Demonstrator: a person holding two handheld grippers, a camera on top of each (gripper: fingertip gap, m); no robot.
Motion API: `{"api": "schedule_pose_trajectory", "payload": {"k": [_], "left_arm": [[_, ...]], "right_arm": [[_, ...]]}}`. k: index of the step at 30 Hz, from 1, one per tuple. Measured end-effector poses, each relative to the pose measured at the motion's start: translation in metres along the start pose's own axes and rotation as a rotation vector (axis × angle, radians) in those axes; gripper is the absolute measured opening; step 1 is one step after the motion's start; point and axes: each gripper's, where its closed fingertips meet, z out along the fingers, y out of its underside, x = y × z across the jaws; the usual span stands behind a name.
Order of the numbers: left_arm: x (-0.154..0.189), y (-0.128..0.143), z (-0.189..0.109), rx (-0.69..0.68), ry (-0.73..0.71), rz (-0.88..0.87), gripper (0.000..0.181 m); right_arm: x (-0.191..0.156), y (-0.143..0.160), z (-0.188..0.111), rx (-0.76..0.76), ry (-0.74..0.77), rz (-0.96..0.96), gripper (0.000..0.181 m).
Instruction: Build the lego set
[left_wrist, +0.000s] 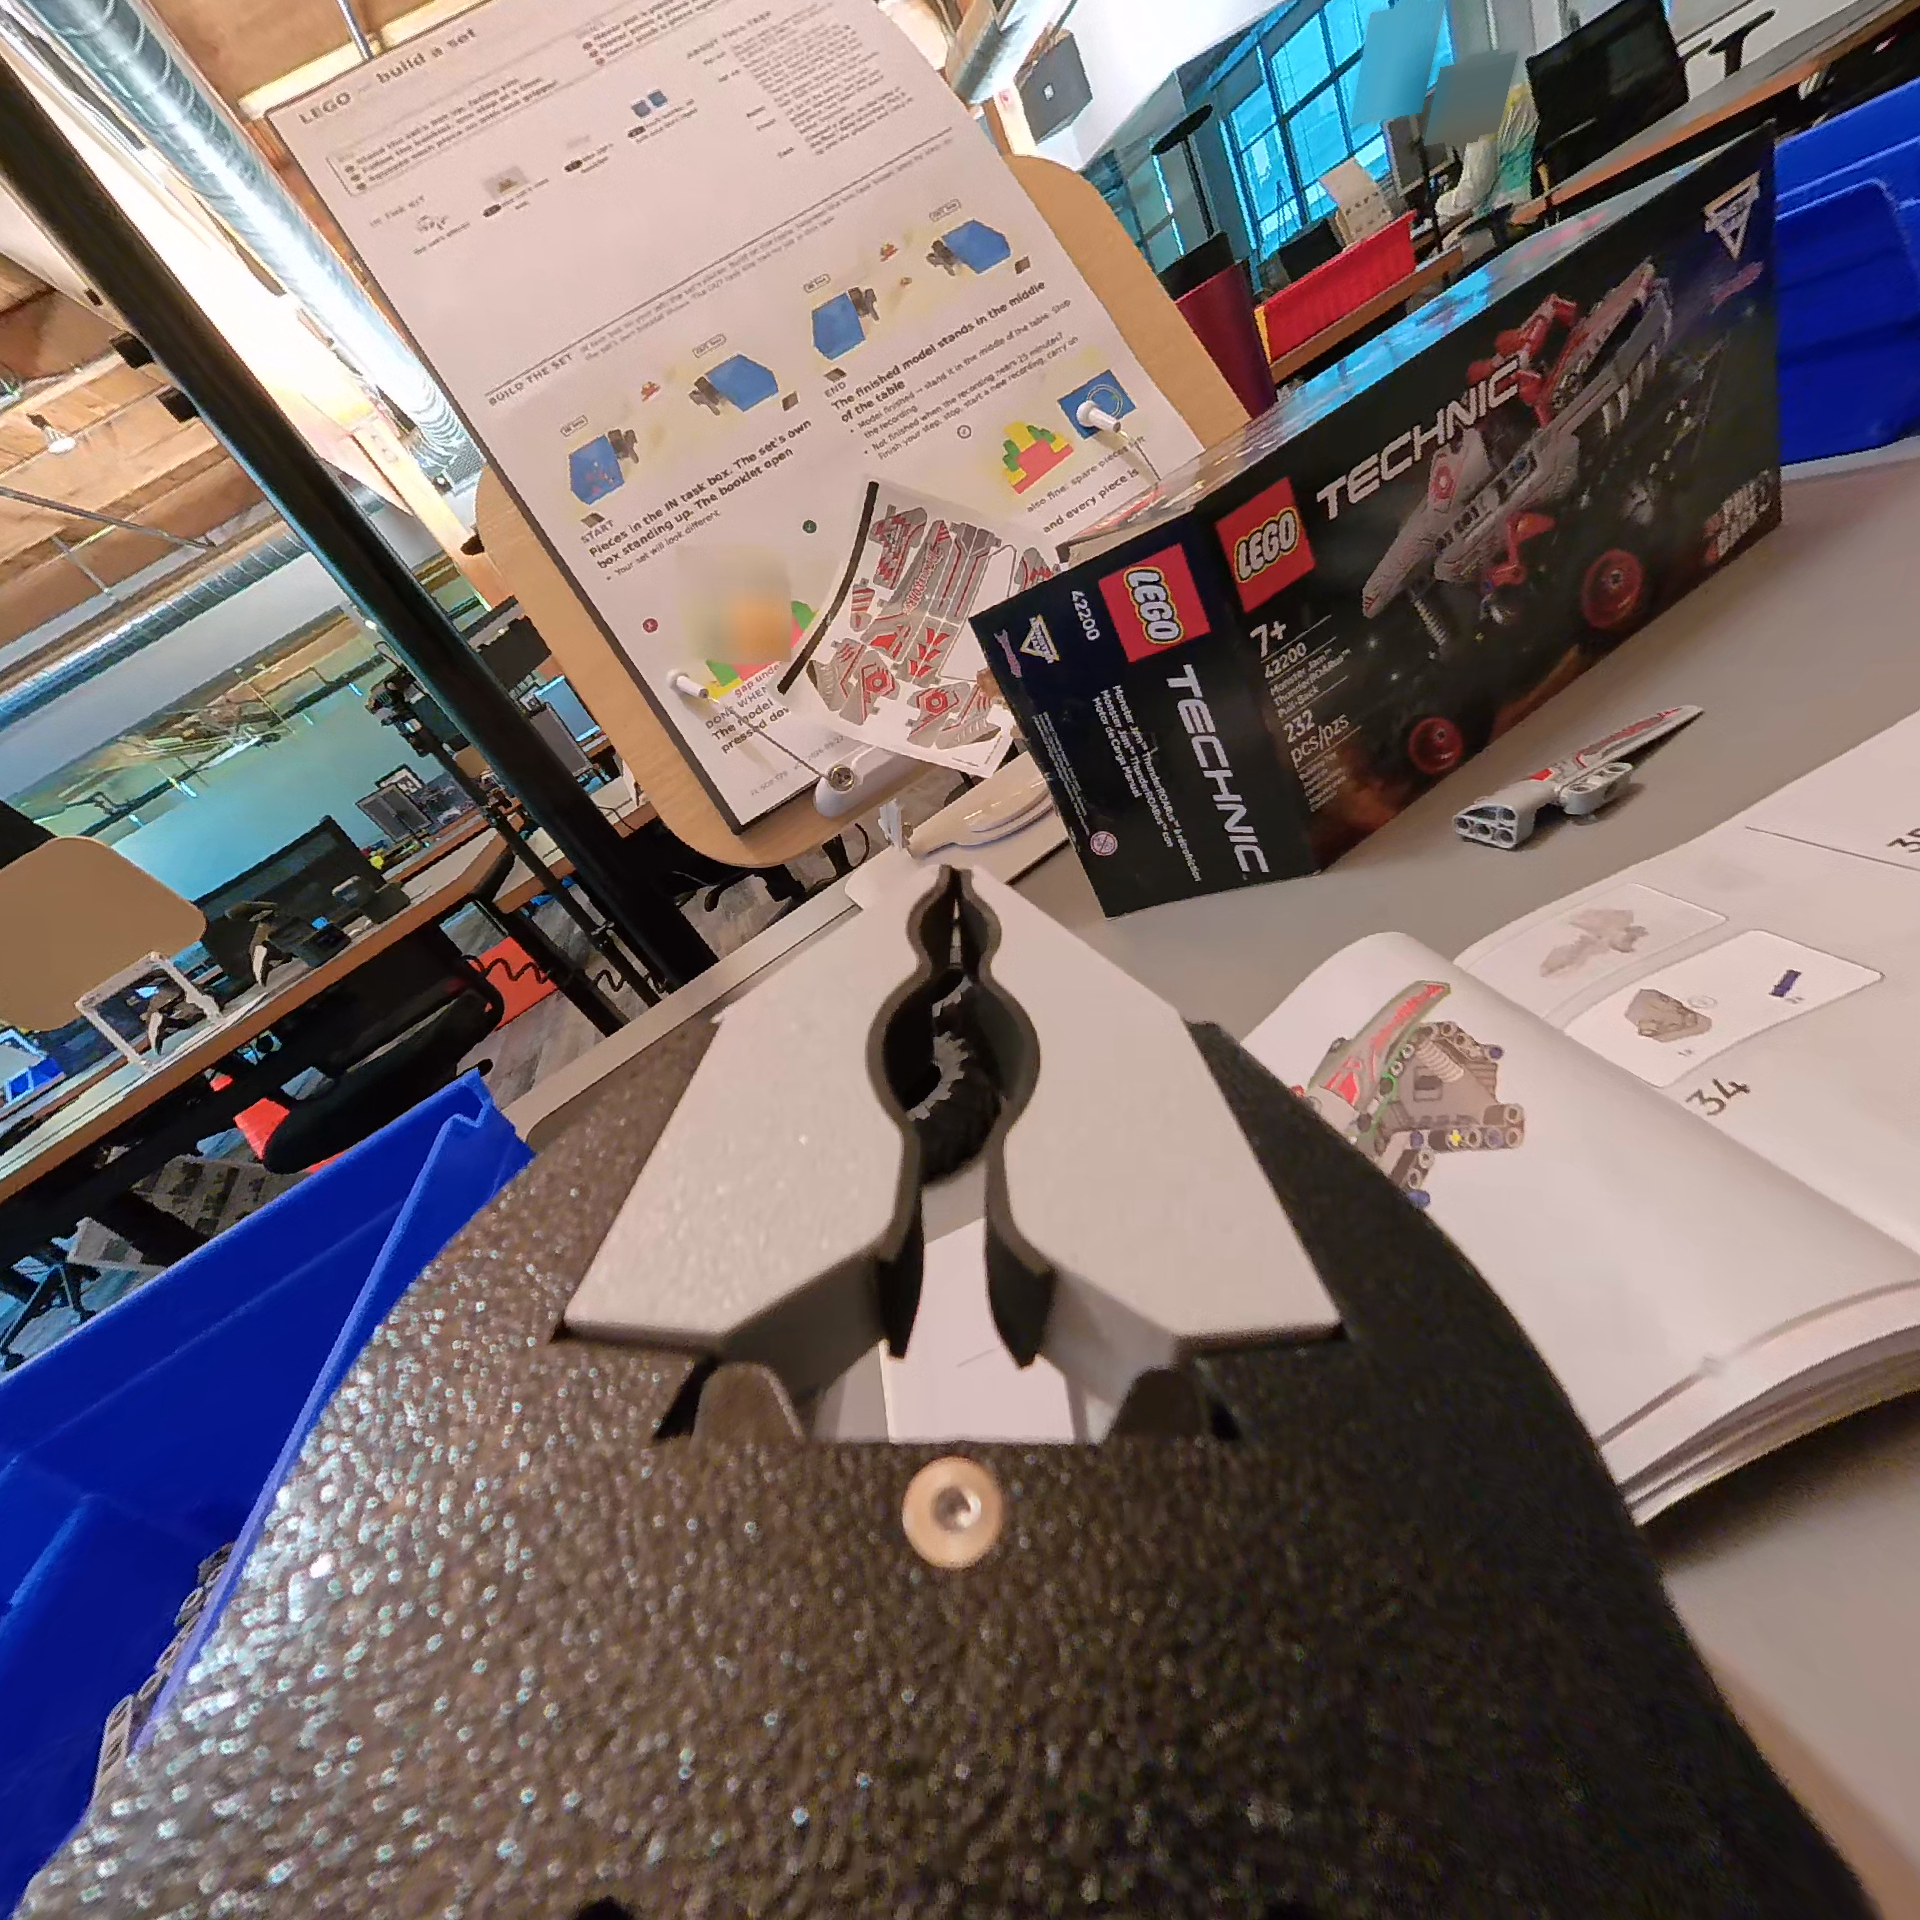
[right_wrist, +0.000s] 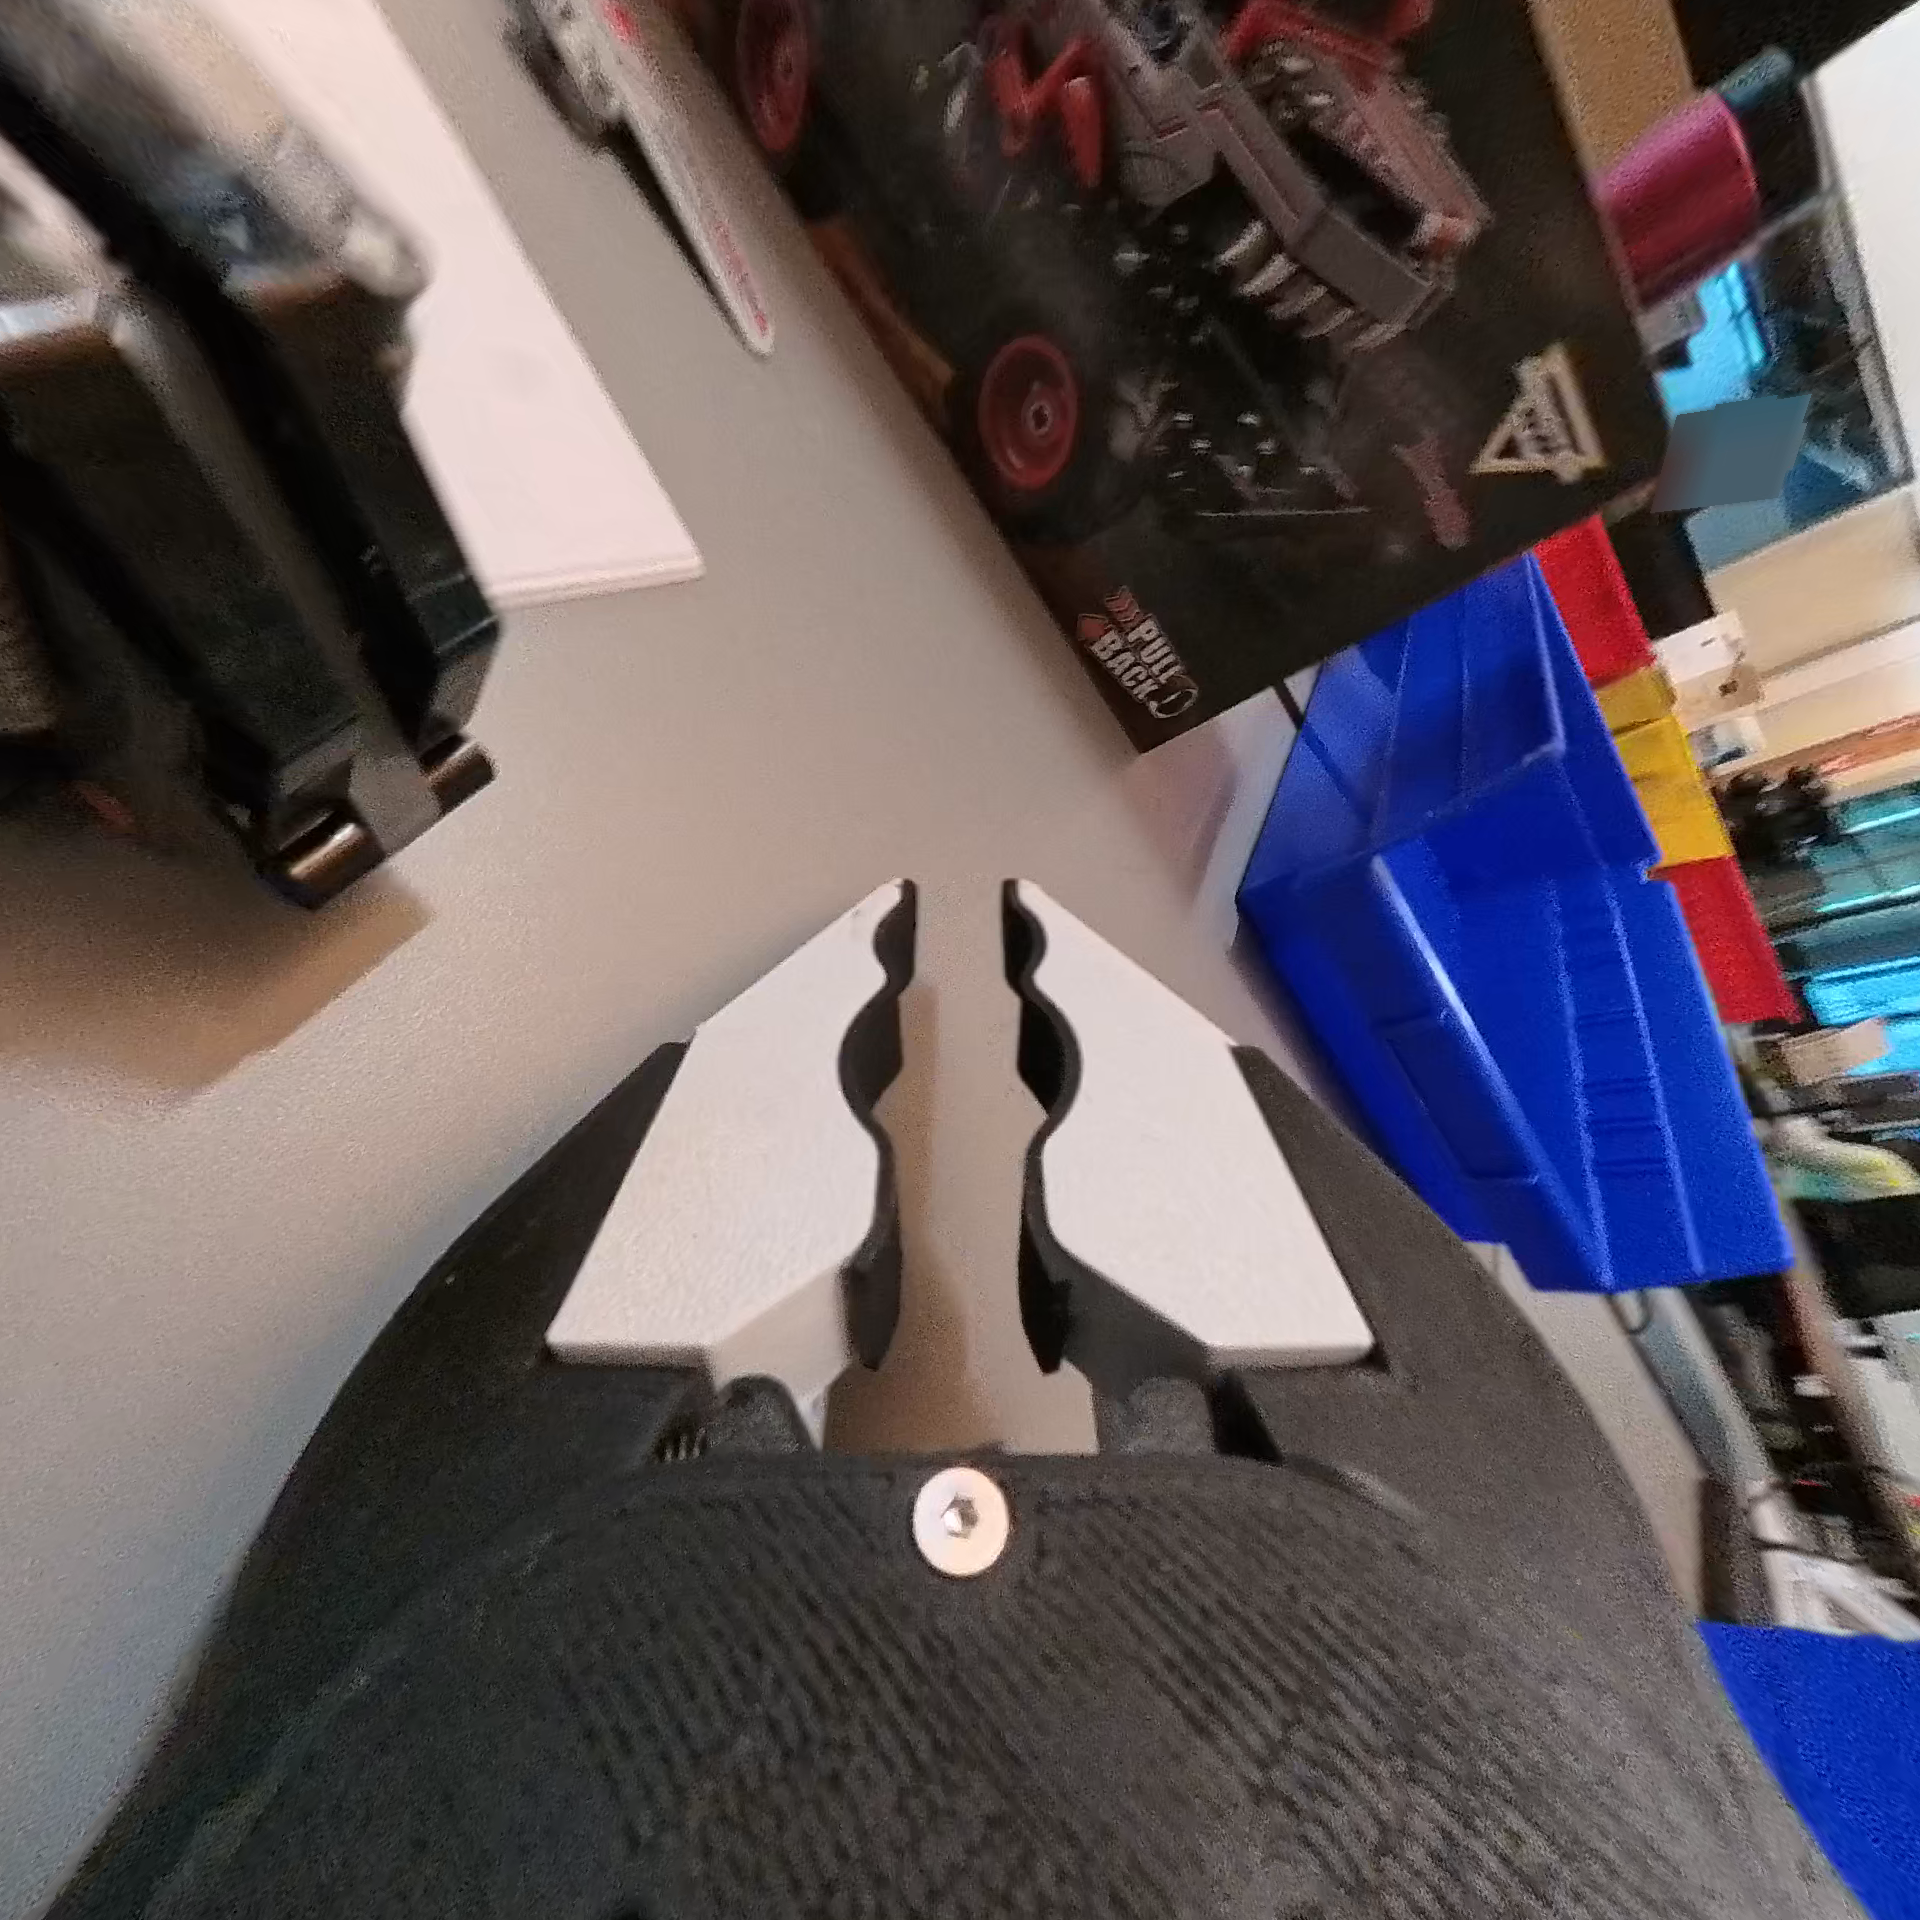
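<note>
Left wrist view: the left gripper (left_wrist: 956, 894) has its fingers (left_wrist: 790, 1132) pressed nearly together at the tips, pinching a small black toothed piece (left_wrist: 951, 1081) in the round notch between them. The landmark here is the lego box (left_wrist: 1382, 613), standing on the grey tabletop (left_wrist: 1766, 665). In front of the box, toward the camera, lies the open instruction booklet (left_wrist: 1621, 1174). Just beside the box's front face rests a grey and red built section (left_wrist: 1579, 779), touching the tabletop. Left of the box a sticker sheet (left_wrist: 914, 623) leans against a propped instruction board (left_wrist: 707, 343). A blue bin (left_wrist: 239, 1340) sits near the gripper, well apart from the box on its left side.

Right wrist view: the right gripper (right_wrist: 958, 894) hangs over bare tabletop (right_wrist: 675, 727) with its fingers (right_wrist: 758, 1164) spread a little and nothing between them. The lego box (right_wrist: 1247, 343) lies ahead of it; another blue bin (right_wrist: 1507, 935) stands just beside the box's far end. The other gripper (right_wrist: 208, 540), blurred, shows on the opposite side of the box, over the white booklet page (right_wrist: 499, 395).
</note>
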Motion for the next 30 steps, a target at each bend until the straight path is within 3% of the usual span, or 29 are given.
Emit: {"api": "schedule_pose_trajectory", "payload": {"k": [3,5,6,8,9,12,15,19,23,30], "left_arm": [[0.001,0.003,0.001,-0.005,0.003,-0.005,0.000],[0.000,0.004,0.001,-0.008,0.005,-0.008,0.000],[0.001,0.003,0.001,-0.007,0.005,-0.010,0.000],[0.002,0.003,0.001,-0.006,0.009,-0.010,0.000],[0.002,0.003,0.002,-0.007,0.012,-0.006,0.000],[0.004,0.003,0.001,-0.008,0.016,0.002,0.000],[0.002,-0.001,0.000,0.004,0.011,-0.003,0.000],[0.001,-0.001,0.000,0.002,0.004,0.008,0.000],[-0.009,-0.002,-0.002,0.007,-0.033,0.012,0.000],[-0.019,-0.003,-0.005,0.011,-0.051,-0.041,0.000]], "right_arm": [[0.011,-0.011,-0.027,-0.019,-0.089,0.149,0.038],[-0.013,-0.028,-0.050,-0.059,-0.320,0.326,0.078],[-0.022,-0.040,-0.061,-0.070,-0.402,0.396,0.071],[-0.042,-0.068,-0.076,-0.063,-0.513,0.447,0.091],[-0.047,-0.071,-0.080,-0.100,-0.519,0.434,0.092],[-0.028,-0.067,-0.083,-0.164,-0.404,0.417,0.092],[-0.027,-0.093,-0.088,-0.040,-0.458,0.523,0.074],[-0.045,-0.107,-0.083,-0.048,-0.479,0.470,0.081],[-0.055,-0.125,-0.076,-0.011,-0.508,0.540,0.073],[-0.068,-0.128,-0.069,-0.022,-0.534,0.544,0.046]]}}
